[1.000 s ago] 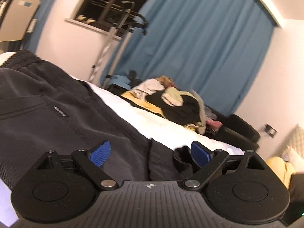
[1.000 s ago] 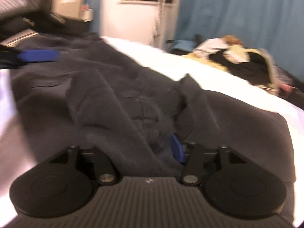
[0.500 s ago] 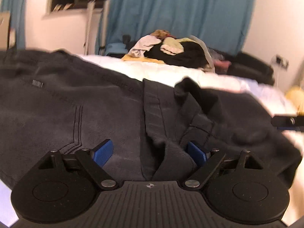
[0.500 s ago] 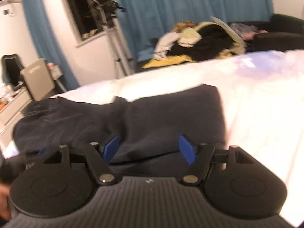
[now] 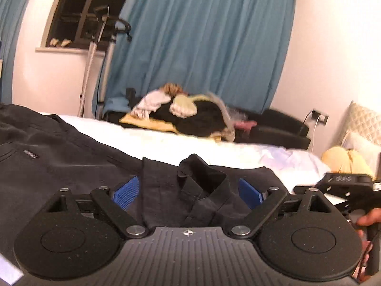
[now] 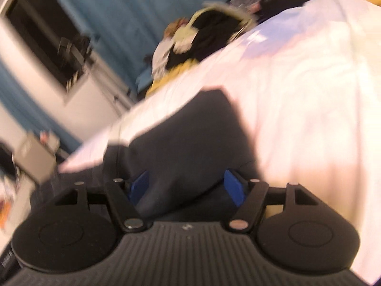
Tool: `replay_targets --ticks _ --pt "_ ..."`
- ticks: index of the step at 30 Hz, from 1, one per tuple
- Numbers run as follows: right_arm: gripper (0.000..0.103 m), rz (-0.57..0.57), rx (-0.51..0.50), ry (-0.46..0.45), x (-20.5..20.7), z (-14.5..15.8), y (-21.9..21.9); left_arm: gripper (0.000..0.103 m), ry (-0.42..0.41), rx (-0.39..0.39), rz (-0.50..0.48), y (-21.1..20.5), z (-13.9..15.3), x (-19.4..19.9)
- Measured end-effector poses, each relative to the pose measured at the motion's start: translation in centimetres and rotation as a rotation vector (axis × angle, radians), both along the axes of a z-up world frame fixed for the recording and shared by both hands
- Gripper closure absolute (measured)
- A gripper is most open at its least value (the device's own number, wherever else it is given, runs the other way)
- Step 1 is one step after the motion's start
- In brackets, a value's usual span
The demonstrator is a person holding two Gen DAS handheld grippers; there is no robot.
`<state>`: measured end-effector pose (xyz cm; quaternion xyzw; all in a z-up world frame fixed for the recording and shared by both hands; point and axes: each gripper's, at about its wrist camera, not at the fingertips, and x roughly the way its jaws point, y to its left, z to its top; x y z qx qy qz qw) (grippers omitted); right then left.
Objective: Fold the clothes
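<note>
On the white bed (image 5: 195,147), dark trousers (image 5: 71,164) spread toward 9 o'clock. Between the left gripper (image 5: 188,191)'s wide-spread fingers, gripping nothing, lies a bunched fold. The right gripper (image 6: 188,187), blurred, seems equally spread over a trouser leg (image 6: 190,138).

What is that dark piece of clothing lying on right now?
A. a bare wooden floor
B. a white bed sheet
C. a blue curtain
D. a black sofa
B: in both wrist views the dark garment is spread over the white bed sheet, which shows bright past its far edge. The blue curtain hangs behind, and the black sofa stands beyond the bed.
</note>
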<state>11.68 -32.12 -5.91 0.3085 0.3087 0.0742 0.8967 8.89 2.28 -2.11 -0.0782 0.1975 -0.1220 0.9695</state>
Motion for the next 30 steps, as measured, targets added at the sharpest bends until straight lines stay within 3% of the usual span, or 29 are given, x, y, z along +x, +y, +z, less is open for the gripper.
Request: replay_targets --ticks 4,8,11,12,13,19,23,25,30 --pt "0.032 -0.081 0.023 -0.029 -0.3 0.0 -2.2 0.013 0.076 0.101 0.01 -3.6 0.0 3.9" --pt "0.032 -0.111 0.051 0.02 0.4 -1.5 -3.3 0.026 0.19 0.093 0.0 -6.4 -0.7 8.2" --pt "0.032 -0.116 0.084 0.037 0.6 -2.1 -3.5 0.049 0.268 0.091 -0.021 -7.8 -1.6 9.9" --pt "0.032 -0.117 0.093 0.036 0.5 -2.1 -3.5 0.077 0.286 0.099 -0.028 -8.2 -1.8 10.3" --pt "0.032 -0.117 0.102 0.034 0.4 -2.2 -3.6 0.092 0.299 0.105 -0.029 -8.5 -1.8 10.6" --pt "0.032 -0.13 0.15 0.046 0.3 -3.0 -4.1 0.093 0.225 0.106 0.08 -6.8 0.1 8.8" --pt "0.032 -0.131 0.2 0.065 0.6 -3.9 -4.2 0.092 0.298 0.072 0.097 -4.4 -3.4 8.8" --pt "0.032 -0.119 0.228 0.057 0.5 -4.2 -4.3 0.091 0.281 0.075 0.103 -4.0 -4.6 8.5" --pt "0.031 -0.024 0.288 0.059 0.7 -4.9 -3.4 0.088 0.247 0.058 0.105 -3.4 -3.5 6.9"
